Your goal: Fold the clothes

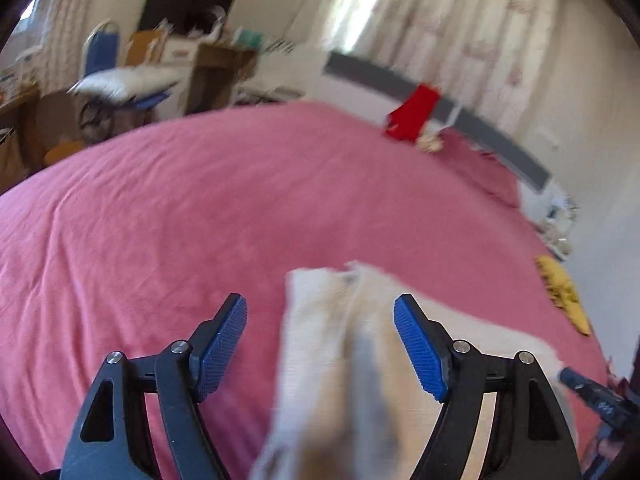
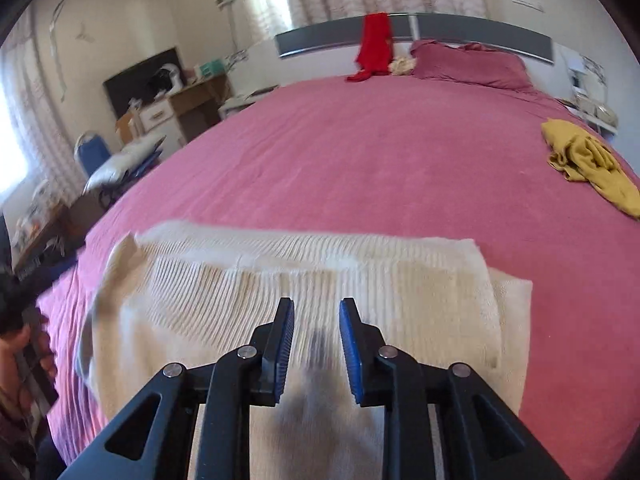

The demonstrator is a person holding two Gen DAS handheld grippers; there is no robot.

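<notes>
Left claw (image 1: 320,320) wide — pink bed (image 1: 160,208), curtained room.

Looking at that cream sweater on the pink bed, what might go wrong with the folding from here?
The left claw is open around a raised flap of the cream sweater, gripping nothing, so the flap may flop unevenly. The right claw hovers over the ribbed cloth with narrow jaws and might drag it out of line.

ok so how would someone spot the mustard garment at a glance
Start at the big pink bed and follow its right edge. The mustard garment lies crumpled there, alone; the red one hangs at the headboard, the cream one lies flat.
</notes>
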